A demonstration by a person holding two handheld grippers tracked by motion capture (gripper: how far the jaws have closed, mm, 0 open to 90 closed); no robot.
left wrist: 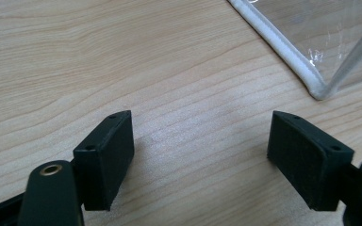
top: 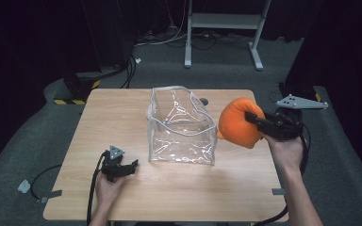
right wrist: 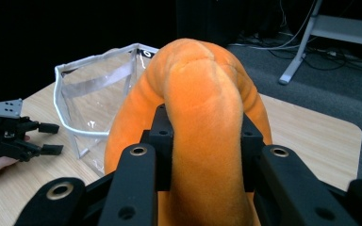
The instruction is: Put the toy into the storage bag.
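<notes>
Left gripper [top: 131, 165] jaws spread, on table [top: 122, 117]; right gripper [top: 253, 117] pinching orange plush [top: 235, 125] beside clear bag [top: 181, 127].

right gripper [right wrist: 202, 146]: fingers [right wrist: 162, 141] clamped on orange plush toy [right wrist: 202, 94] | clear bag [right wrist: 94, 94]: upright on surface [right wrist: 311, 127], behind toy | left gripper [right wrist: 49, 139]: far left, open
</notes>
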